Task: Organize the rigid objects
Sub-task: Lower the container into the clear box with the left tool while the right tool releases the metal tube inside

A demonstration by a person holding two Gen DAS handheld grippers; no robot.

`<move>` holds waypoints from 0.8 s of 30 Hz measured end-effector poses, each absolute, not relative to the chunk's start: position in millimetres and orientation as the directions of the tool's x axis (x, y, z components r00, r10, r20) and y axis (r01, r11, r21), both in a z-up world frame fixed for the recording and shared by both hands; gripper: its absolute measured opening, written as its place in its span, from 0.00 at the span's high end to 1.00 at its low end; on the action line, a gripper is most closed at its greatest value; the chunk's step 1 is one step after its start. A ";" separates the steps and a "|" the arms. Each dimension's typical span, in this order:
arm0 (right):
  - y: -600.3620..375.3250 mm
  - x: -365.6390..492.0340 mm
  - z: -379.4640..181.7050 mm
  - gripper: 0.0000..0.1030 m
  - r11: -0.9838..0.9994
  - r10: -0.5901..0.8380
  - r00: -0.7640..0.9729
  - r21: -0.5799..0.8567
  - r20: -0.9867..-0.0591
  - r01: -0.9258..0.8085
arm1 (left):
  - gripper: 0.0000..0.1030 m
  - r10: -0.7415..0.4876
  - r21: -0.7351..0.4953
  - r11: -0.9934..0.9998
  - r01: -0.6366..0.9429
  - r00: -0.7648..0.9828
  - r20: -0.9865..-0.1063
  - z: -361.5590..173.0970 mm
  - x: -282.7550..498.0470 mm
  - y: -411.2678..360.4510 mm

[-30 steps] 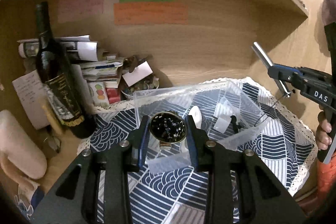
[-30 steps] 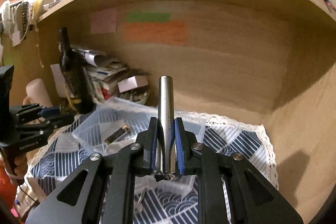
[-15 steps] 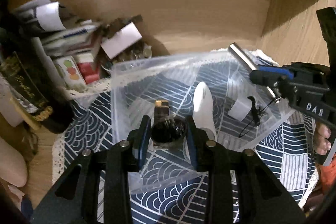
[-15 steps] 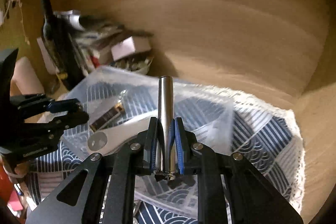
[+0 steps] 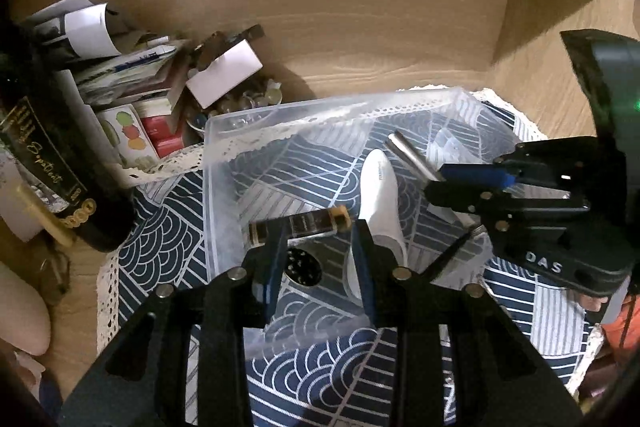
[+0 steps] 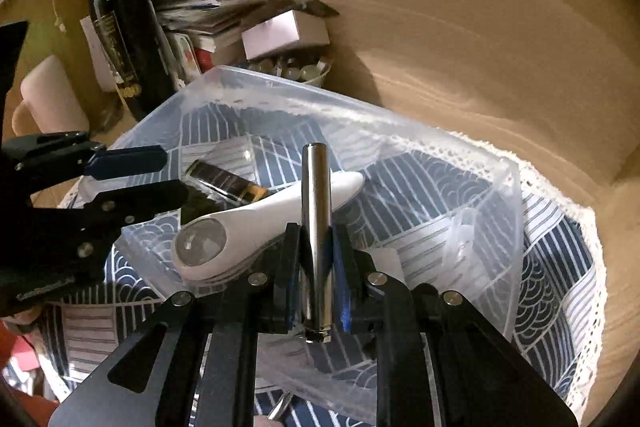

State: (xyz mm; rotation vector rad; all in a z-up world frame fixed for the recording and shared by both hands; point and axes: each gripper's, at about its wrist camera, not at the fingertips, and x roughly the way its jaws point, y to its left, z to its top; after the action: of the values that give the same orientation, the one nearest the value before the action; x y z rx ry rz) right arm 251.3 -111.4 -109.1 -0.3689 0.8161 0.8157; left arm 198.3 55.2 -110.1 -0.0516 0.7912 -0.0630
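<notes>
right gripper [image 6: 314,267] clenched on steel cylinder [image 6: 315,227], poised over clear plastic bin [image 5: 224,131]. left gripper [image 5: 318,247] released above dark round jar [image 5: 302,267] on bin floor.

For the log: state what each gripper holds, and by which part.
Right gripper: metal tube, clamped near its rear end, the rest sticking forward. Left gripper: cannot tell; a dark jar shows between its jaws, seemingly loose.
</notes>
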 end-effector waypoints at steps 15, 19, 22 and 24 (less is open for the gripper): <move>-166.6 201.8 -56.6 0.70 0.680 0.536 0.541 -0.047 -0.648 -0.731 | 0.25 -0.043 -0.046 0.999 0.019 0.800 -0.599 -61.0 135.5 47.3; -176.6 186.7 -65.7 0.57 0.680 0.540 0.530 -0.033 -0.654 -0.732 | 0.17 -0.031 -0.038 0.999 0.010 0.795 -0.605 -66.0 119.1 44.2; -179.9 178.6 -80.6 0.54 0.681 0.526 0.513 -0.026 -0.678 -0.732 | 0.15 -0.035 -0.045 0.999 0.008 0.775 -0.630 -77.3 109.5 42.1; -183.2 176.2 -90.7 0.54 0.695 0.504 0.512 -0.026 -0.695 -0.719 | 0.15 -0.032 -0.047 0.999 0.002 0.760 -0.650 -86.5 104.5 40.8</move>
State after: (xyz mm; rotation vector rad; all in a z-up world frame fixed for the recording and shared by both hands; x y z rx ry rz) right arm 176.2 -183.2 -90.7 -0.3306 0.7161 0.7514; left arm 104.5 40.8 -86.5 -0.0442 0.7080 -0.0185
